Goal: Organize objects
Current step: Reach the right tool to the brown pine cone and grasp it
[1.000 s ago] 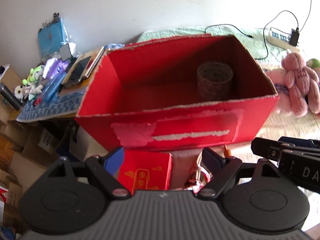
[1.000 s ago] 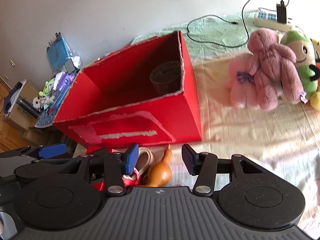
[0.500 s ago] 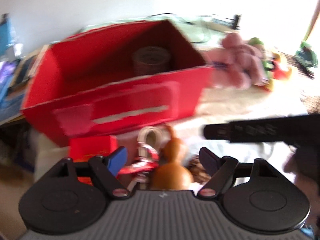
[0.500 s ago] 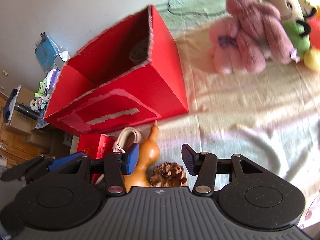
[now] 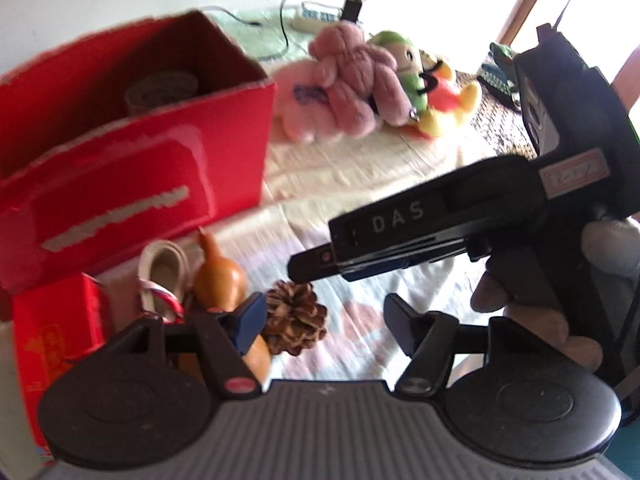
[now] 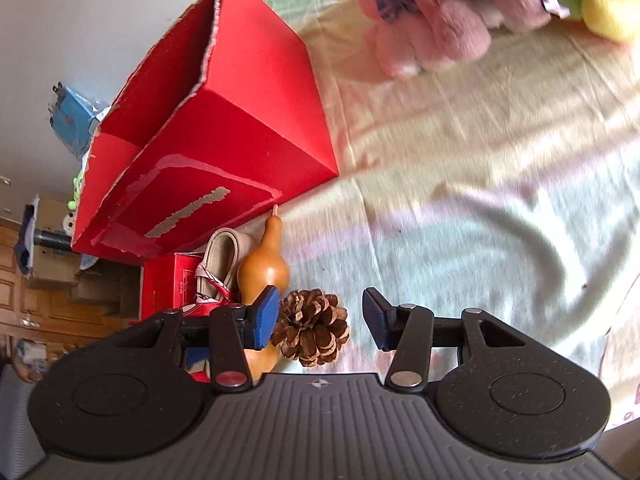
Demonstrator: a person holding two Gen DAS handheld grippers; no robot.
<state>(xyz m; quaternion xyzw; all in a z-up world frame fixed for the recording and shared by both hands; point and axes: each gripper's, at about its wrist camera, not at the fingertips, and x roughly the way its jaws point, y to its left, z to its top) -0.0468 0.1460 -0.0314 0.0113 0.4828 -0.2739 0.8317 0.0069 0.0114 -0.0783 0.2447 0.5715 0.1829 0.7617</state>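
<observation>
Bedspread (image 6: 460, 208) scene: right gripper (image 6: 316, 322), unclenched, is straddling the pine cone (image 6: 312, 326) beside the gourd (image 6: 264, 272); I'd centre it first. Left gripper (image 5: 324, 320) is closing, empty.

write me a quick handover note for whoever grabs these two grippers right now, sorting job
Left gripper: empty, jaws closing, nothing pressed between the pads; pine cone lies just ahead by its left finger.
Right gripper: open, empty, the same pine cone partly between its fingers, not gripped.
Things: gourd, strap bundle and small red box lie beside the cone, in front of the big red box.
Done: a tape roll sits inside the big box.
Left: likely the cone, gourd, strap and small box; plush toys untouched.
</observation>
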